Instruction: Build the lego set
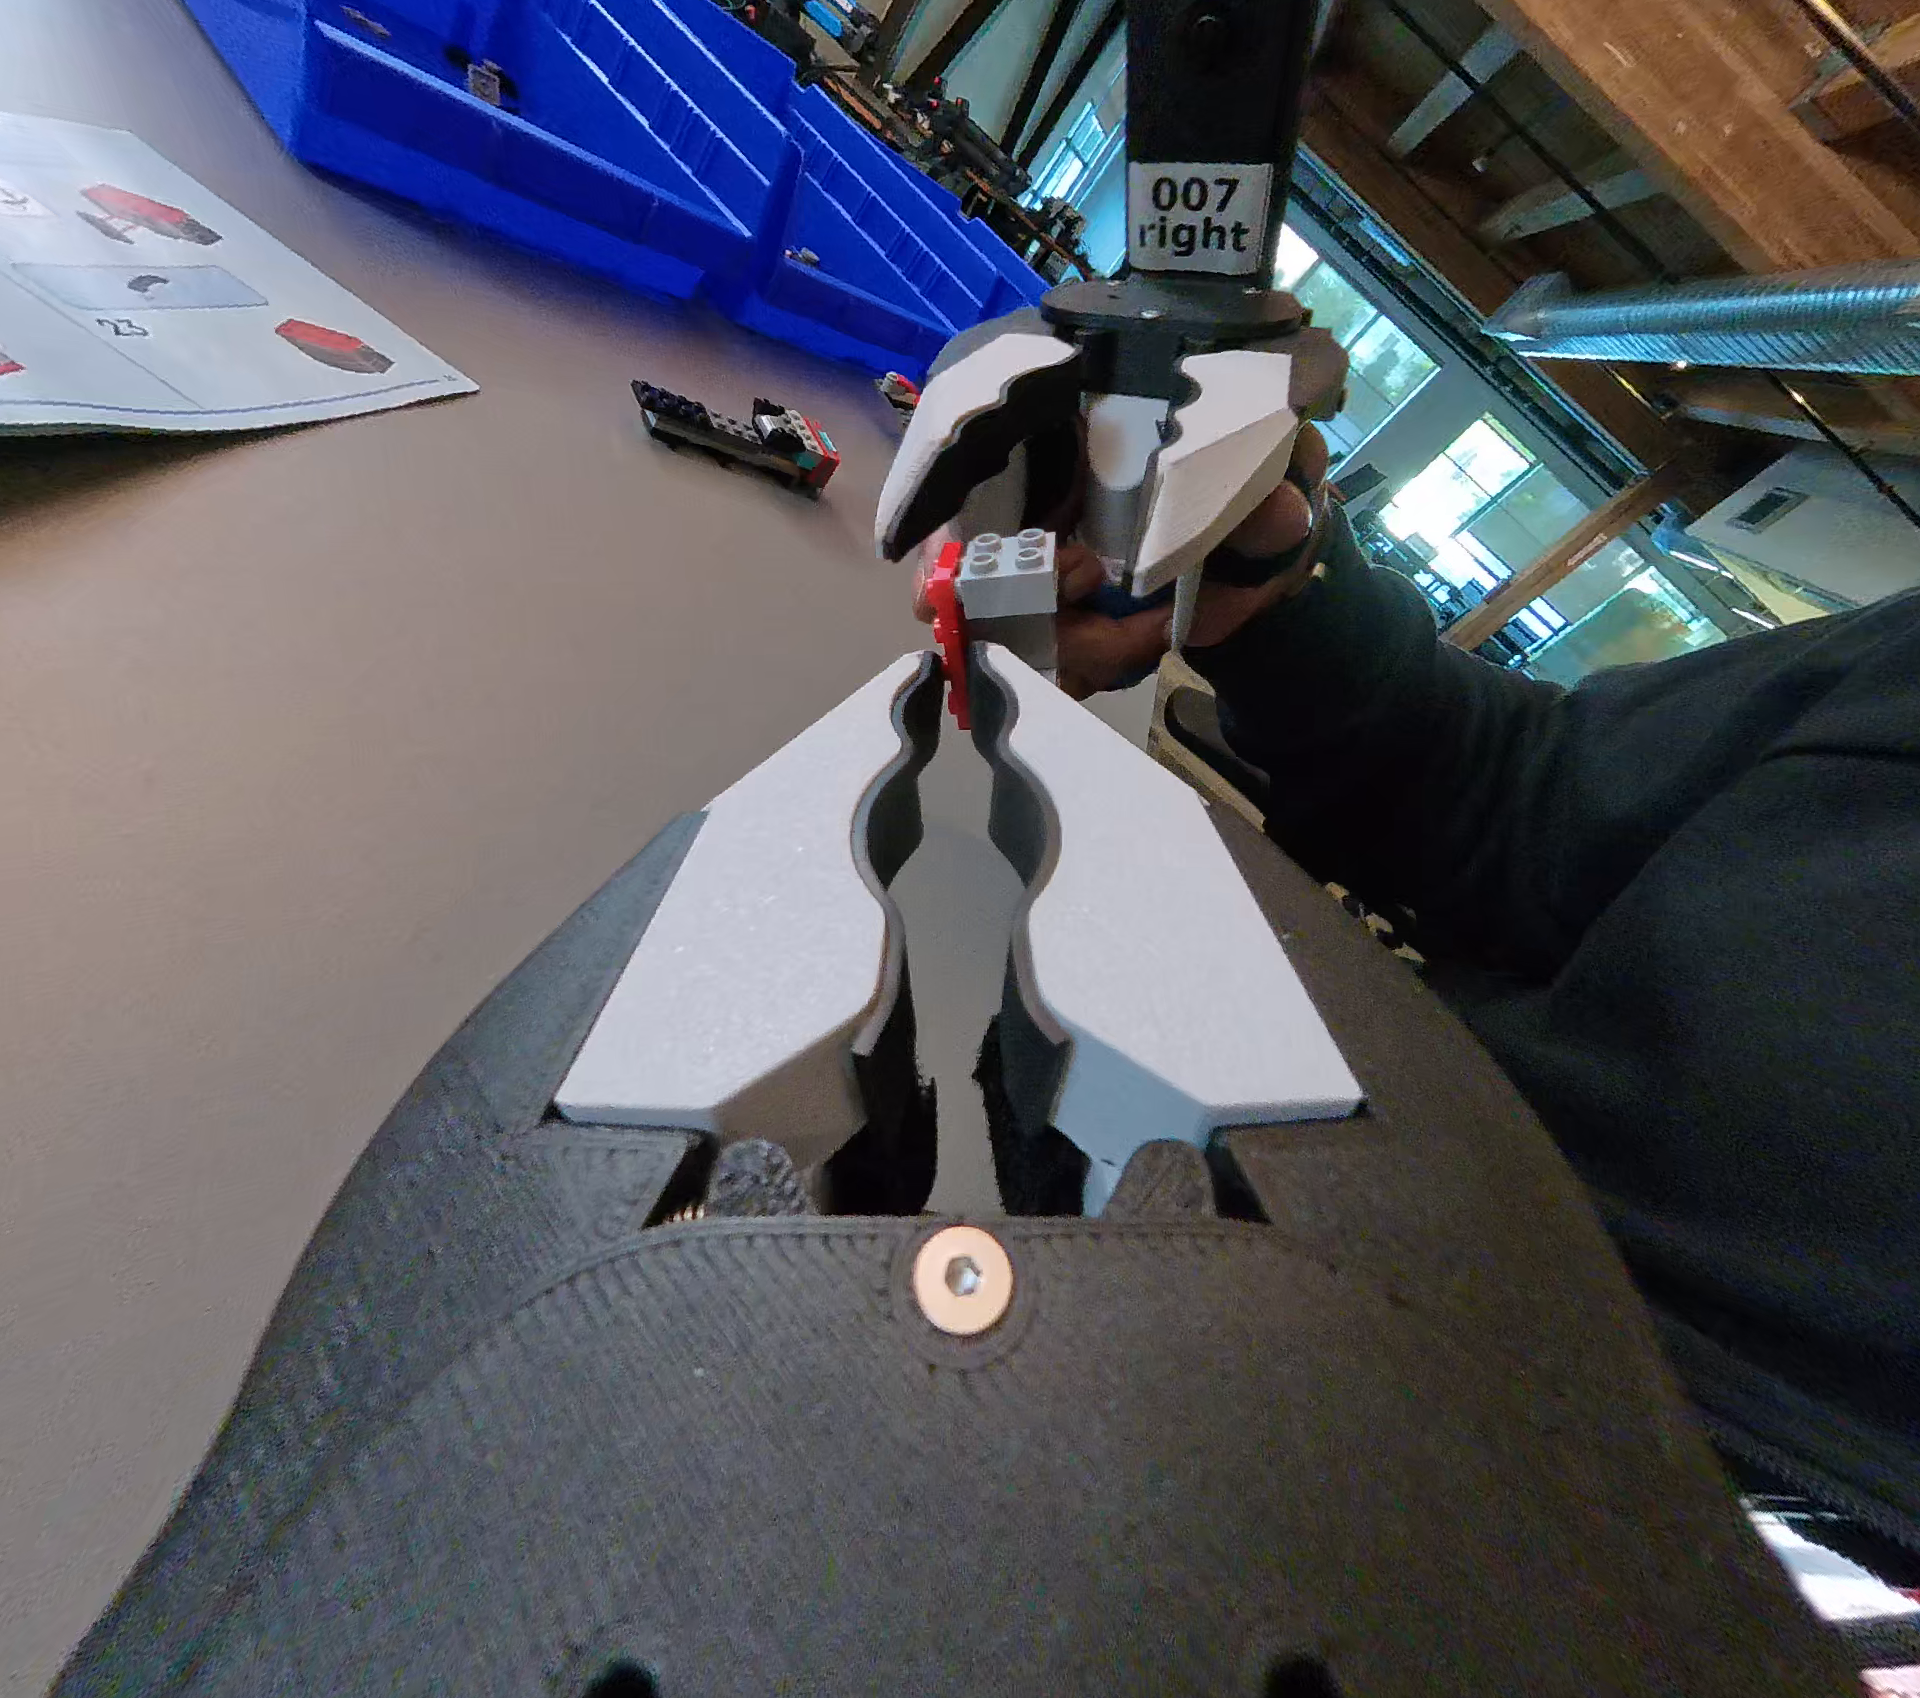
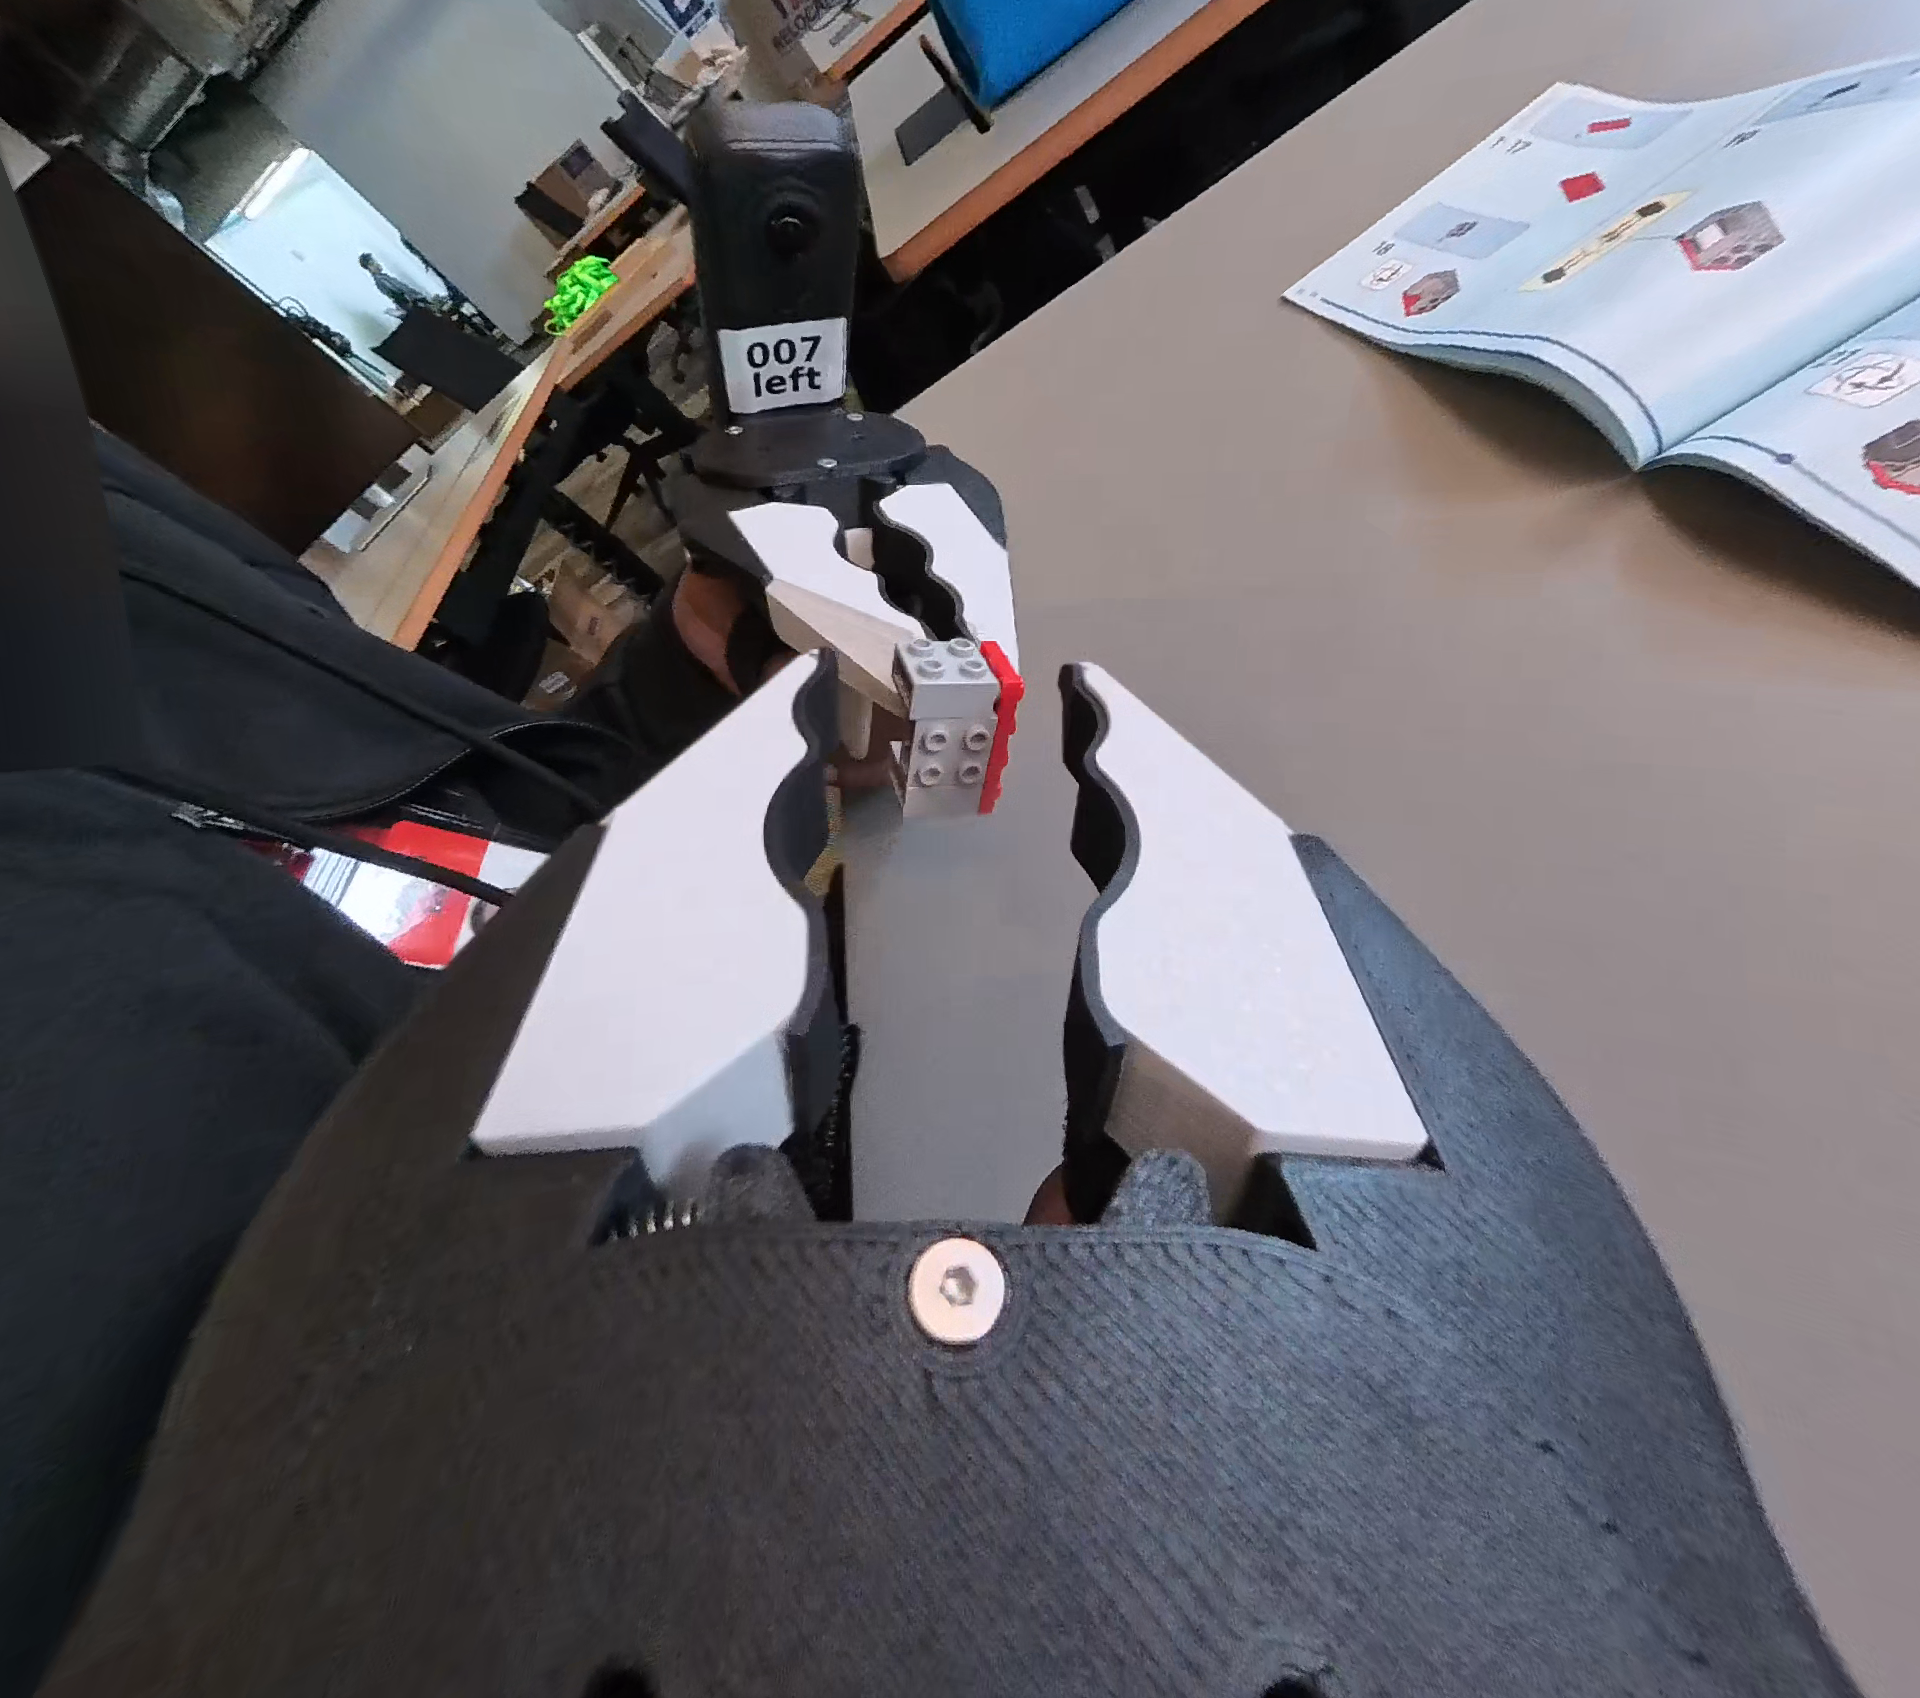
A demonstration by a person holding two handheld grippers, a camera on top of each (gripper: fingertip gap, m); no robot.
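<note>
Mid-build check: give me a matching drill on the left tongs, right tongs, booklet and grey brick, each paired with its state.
1 left tongs
2 right tongs
3 booklet
4 grey brick

a lying open on the table
b open, holding nothing
c shut on the red plate
d joined to the red plate

Pairs: 1-c, 2-b, 3-a, 4-d

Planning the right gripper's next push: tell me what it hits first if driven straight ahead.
Probably the grey brick with its red plate, pinched by the left gripper, just beyond the open right gripper. Depth is uncertain.
</note>
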